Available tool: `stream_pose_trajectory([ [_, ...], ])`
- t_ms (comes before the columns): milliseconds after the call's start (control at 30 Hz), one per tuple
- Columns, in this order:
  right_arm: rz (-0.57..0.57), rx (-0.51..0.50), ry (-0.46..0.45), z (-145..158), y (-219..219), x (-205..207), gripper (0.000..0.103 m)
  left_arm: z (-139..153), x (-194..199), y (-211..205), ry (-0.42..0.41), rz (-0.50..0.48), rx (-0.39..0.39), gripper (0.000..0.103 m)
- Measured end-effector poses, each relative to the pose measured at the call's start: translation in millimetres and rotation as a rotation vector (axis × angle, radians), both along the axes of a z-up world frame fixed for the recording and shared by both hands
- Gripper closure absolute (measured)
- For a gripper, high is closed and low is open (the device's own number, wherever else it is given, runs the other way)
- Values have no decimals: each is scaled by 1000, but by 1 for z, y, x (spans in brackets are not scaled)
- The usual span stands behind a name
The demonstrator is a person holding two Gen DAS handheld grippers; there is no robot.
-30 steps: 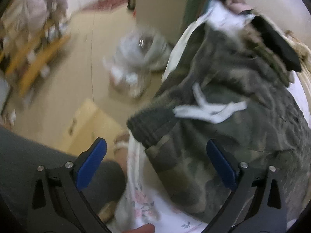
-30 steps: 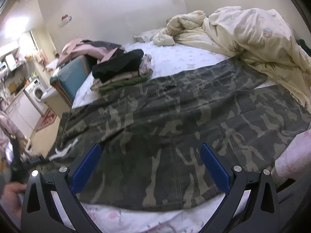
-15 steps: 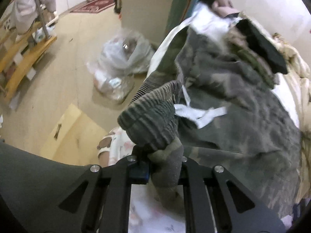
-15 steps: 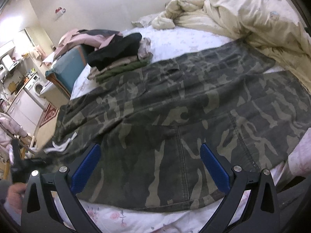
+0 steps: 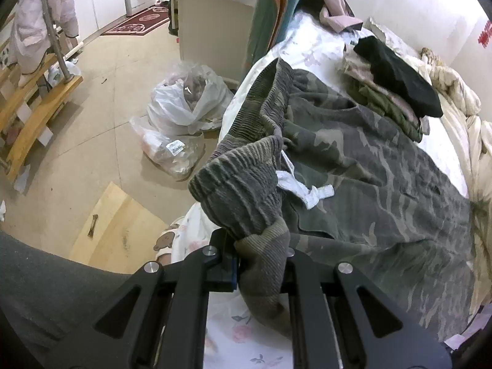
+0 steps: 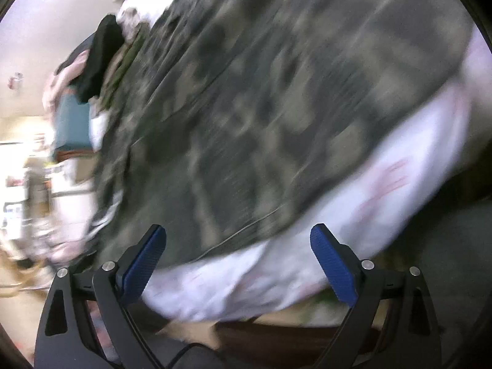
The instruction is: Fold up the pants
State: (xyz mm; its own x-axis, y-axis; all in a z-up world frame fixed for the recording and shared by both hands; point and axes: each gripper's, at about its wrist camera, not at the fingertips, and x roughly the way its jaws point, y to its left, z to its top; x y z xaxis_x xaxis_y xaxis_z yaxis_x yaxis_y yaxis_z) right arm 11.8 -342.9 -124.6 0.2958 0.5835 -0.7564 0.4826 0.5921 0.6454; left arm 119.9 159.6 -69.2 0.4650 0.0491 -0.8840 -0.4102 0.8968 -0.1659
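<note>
Camouflage pants point(image 5: 369, 166) lie spread across a bed with a white floral sheet point(image 5: 243, 335). My left gripper point(image 5: 259, 264) is shut on the ribbed waistband corner point(image 5: 240, 190) and lifts it off the sheet; a white drawstring point(image 5: 304, 189) trails beside it. My right gripper point(image 6: 238, 258) is open and empty, its blue pads point(image 6: 144, 261) hovering over the near edge of the pants point(image 6: 261, 107). The right wrist view is badly blurred and tilted.
A pile of folded clothes point(image 5: 390, 77) lies on the bed beyond the pants, a rumpled cream duvet point(image 5: 461, 104) farther back. On the floor to the left are white plastic bags point(image 5: 184, 107), a wooden board point(image 5: 113, 227) and a wooden rack point(image 5: 33, 104).
My left gripper closed on the waistband corner and has raised it. My right gripper has swung and tilted quickly toward the near edge of the pants, staying open.
</note>
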Motion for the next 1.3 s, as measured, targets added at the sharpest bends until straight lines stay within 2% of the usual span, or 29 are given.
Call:
stream_pose_trajectory([
  [133, 86, 72, 2, -9, 34, 2, 8, -1, -2, 3, -6, 13, -11, 96],
  [200, 64, 112, 15, -21, 41, 1, 8, -1, -3, 3, -14, 17, -2, 96],
  [300, 38, 135, 13, -37, 40, 8, 14, -4, -4, 2, -9, 16, 6, 96],
  [367, 4, 79, 3, -39, 31, 10, 16, -5, -4, 3, -3, 18, 12, 96],
  [433, -102, 38, -20, -38, 7, 8, 20, -6, -5, 3, -2, 16, 28, 96],
  [533, -281, -73, -57, -21, -37, -1, 20, -8, -4, -2, 8, 4, 87, 96],
  [633, -381, -192, -75, -5, -72, 1, 22, -11, -3, -3, 24, 7, 91, 96],
  [800, -523, -358, -36, 6, -125, 11, 21, -14, -2, -2, 32, 9, 94, 96],
  [867, -576, -376, -17, 2, -147, 12, 22, -15, -1, -3, 37, 13, 96, 96],
  [900, -602, -398, 0, 2, -156, 11, 27, -15, -1, -2, 39, 15, 94, 96],
  [933, -622, -409, 0, 3, -161, 8, 45, -16, -2, -2, 40, 16, 91, 96],
  [967, -620, -415, -9, 4, -163, 12, 60, -16, -2, -2, 40, 17, 88, 96],
  [1000, -611, -431, -13, 8, -164, 14, 85, -16, -2, -2, 40, 17, 86, 96],
  [1033, -601, -448, -22, 13, -164, 16, 99, -16, -2, -2, 39, 15, 85, 96],
  [1133, -573, -471, -133, 36, -159, 23, 102, -17, -1, -1, 44, 14, 78, 96],
  [1300, -590, -517, -237, 75, -168, 26, 102, -17, -1, 3, 53, 7, 51, 96],
])
